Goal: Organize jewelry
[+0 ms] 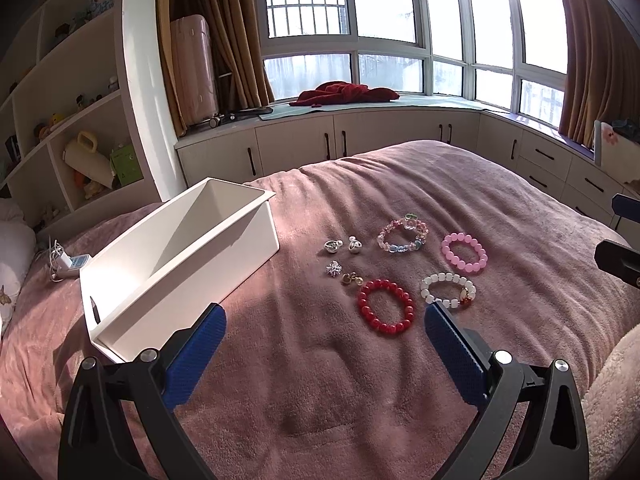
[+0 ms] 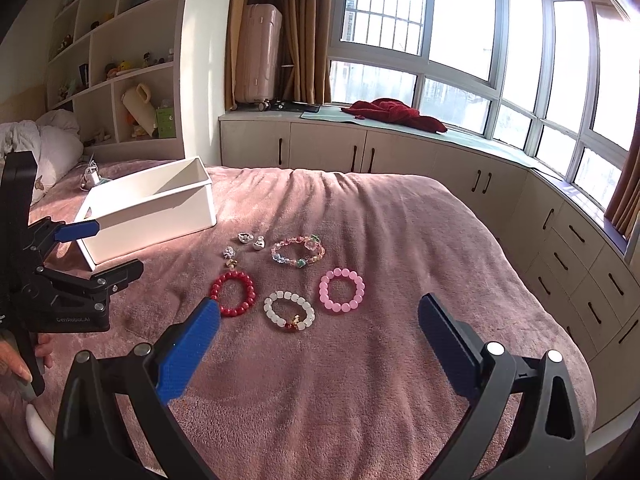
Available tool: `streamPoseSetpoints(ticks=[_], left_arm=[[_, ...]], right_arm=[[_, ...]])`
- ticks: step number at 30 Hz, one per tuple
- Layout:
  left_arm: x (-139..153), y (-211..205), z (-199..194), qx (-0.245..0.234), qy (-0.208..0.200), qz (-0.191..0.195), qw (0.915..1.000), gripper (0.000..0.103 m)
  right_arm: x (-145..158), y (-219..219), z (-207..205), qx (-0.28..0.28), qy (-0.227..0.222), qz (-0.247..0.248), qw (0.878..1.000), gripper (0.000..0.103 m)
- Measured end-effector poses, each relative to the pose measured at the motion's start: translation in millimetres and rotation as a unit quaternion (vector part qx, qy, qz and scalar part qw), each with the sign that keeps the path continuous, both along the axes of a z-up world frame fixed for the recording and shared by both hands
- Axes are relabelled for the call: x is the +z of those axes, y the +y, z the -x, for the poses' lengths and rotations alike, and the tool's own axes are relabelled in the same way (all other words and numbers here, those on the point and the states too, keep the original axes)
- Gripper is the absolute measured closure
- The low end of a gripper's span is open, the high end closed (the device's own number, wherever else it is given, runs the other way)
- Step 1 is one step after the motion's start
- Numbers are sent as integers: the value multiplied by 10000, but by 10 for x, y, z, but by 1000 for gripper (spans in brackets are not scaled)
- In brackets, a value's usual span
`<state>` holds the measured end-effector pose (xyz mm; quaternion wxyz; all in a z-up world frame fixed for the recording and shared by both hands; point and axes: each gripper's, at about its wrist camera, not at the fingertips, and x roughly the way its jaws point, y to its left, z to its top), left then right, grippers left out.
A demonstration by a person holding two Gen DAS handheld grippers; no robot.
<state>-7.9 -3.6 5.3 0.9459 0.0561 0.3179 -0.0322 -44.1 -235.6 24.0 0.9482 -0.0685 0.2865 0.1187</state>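
While both grippers hover over the bed [image 1: 320, 380], its plush pink-brown blanket lies in soft ridges under the jewelry. Left gripper [image 1: 324, 320] has its blue textured fingers [image 1: 196, 356] spread wide, holding nothing; right gripper [image 2: 318, 316] likewise has its fingers [image 2: 188, 352] wide apart and empty. Seen from the right wrist view, the left gripper's black body reads "GenRobot.AI".

Taking the white box [image 1: 180, 256] as landmark: it is a smooth, rectangular open bin, its long axis running diagonally away from the left gripper toward the window. Just right of it lie four small pieces: two silvery rounded charms [image 1: 333, 245], a sparkly star-shaped piece [image 1: 333, 269] and a gold-toned one [image 1: 351, 278]. Farther right are four bead bracelets lying flat as rings: a glossy red bracelet [image 1: 386, 306], a white bracelet [image 1: 448, 289] of chunky milky beads with a red-gold charm, a translucent pink bracelet [image 1: 464, 252] and a multicoloured bracelet [image 1: 403, 236] of flower-shaped beads. All lie apart from one another
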Motion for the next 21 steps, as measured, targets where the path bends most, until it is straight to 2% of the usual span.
streamPoseSetpoints(ticks=[21], left_arm=[[-68,15,-12,84,86,-30,9999,2]], right_arm=[[-11,11,0,39,22,0,10000,5]])
